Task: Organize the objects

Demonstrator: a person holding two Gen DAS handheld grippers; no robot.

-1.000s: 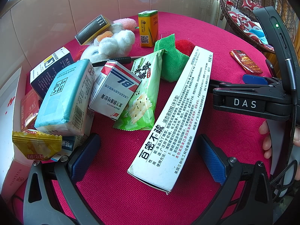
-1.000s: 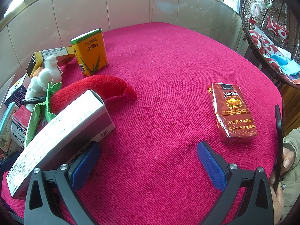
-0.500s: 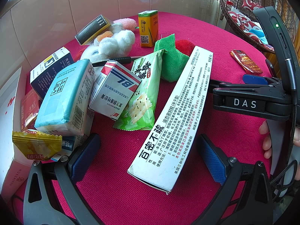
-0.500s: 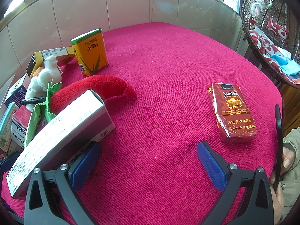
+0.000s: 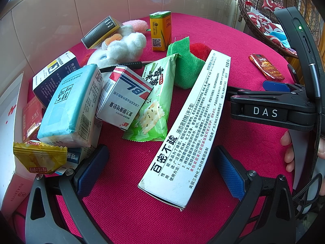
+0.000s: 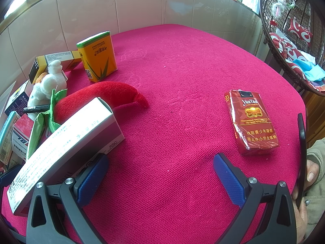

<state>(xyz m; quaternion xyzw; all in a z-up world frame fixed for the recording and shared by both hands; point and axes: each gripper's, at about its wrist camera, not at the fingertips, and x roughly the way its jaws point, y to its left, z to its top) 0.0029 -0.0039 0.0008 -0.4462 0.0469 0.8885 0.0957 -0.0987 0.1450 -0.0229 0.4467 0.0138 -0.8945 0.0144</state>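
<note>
Left wrist view, items on the red cloth table [image 5: 233,46], largest first:

- Long white carton [image 5: 189,126], one: black print along its face, one line in red; it lies flat and slanted between the left gripper's blue pads, near end open, touching neither pad.
- Light-blue tissue pack [image 5: 71,105], one: leans on the pile at the left.
- White box with red and blue stripes [image 5: 126,96], one: tilted against the tissue pack.
- Green cracker packet [image 5: 155,105], one: lies just beside the carton, one end on the striped box.
- Dark blue box [image 5: 53,77], one: behind the tissue pack.
- White plush toy [image 5: 119,49], one: at the back of the pile, a black pen [image 5: 124,65] in front of it.
- Green cloth [image 5: 185,65], one: over a red plush piece [image 5: 200,49].
- Orange tin [image 5: 160,31], one: upright, far back.
- Black and yellow box [image 5: 101,31], one: tilted by the wall.
- Yellow snack packet [image 5: 39,157], one: at the near left edge.
- Red cigarette pack [image 5: 266,67], one: well apart on the right; in the right wrist view [image 6: 254,122] it lies flat just beyond the right pad.
- Left gripper [image 5: 160,170]: jaws wide apart, holding nothing.
- Right gripper [image 6: 160,177]: jaws wide apart, empty; left finger just beside the carton's far end.
</note>
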